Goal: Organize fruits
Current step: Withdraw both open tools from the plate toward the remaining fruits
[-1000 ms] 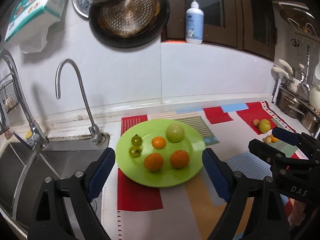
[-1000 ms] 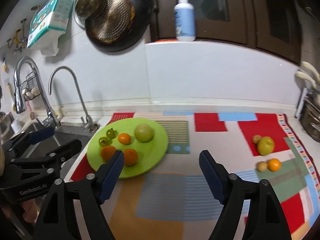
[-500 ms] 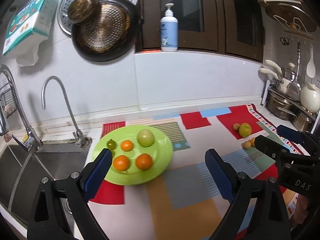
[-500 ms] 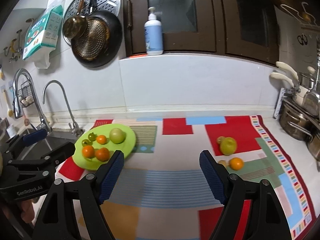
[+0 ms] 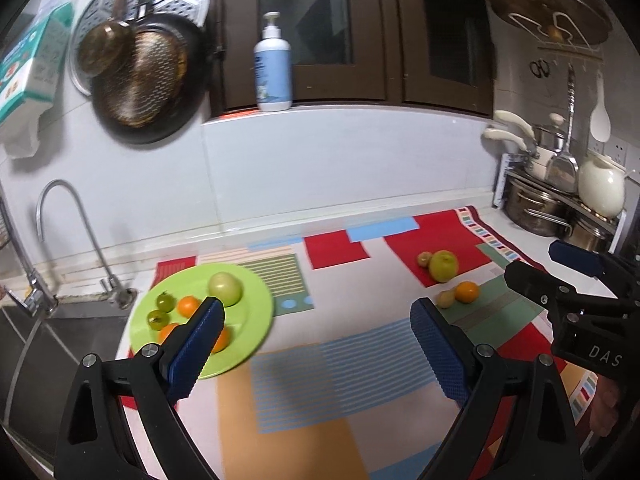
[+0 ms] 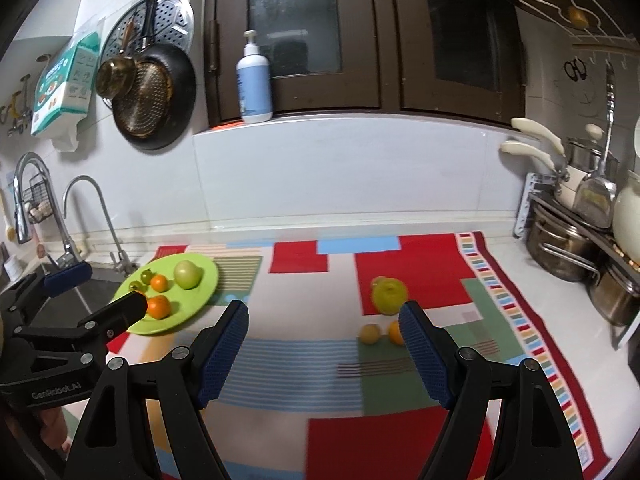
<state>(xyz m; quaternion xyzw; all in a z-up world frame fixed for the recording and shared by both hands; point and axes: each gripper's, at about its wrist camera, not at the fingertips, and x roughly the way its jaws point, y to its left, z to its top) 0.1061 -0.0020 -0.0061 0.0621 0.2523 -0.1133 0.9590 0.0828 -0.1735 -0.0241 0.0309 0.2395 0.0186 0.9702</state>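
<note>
Left wrist view: my left tongs (image 5: 316, 334) hang wide open and empty above the patchwork cloth (image 5: 340, 364) on the desk. To the left lies the round lime-green plastic plate (image 5: 256, 320), already carrying a pale green apple-like fruit (image 5: 225, 289), oranges and small green tomatoes. To the right, on the cloth and well apart from the plate, a cluster waits: a yellow-green apple (image 5: 443, 266), a small orange mandarin (image 5: 466, 292) and two small tan round fruits, one by each.

Right wrist view: my right tongs (image 6: 323, 342) are also spread wide, holding nothing, with that cluster just ahead; the mandarin (image 6: 395, 333) is partly hidden behind one blue pad.

I judge the apple firm, smooth and fairly heavy (likely to roll), so I would grip it across its widest middle. The mandarin looks light with soft skin, wanting gentle pressure at its equator.
</note>
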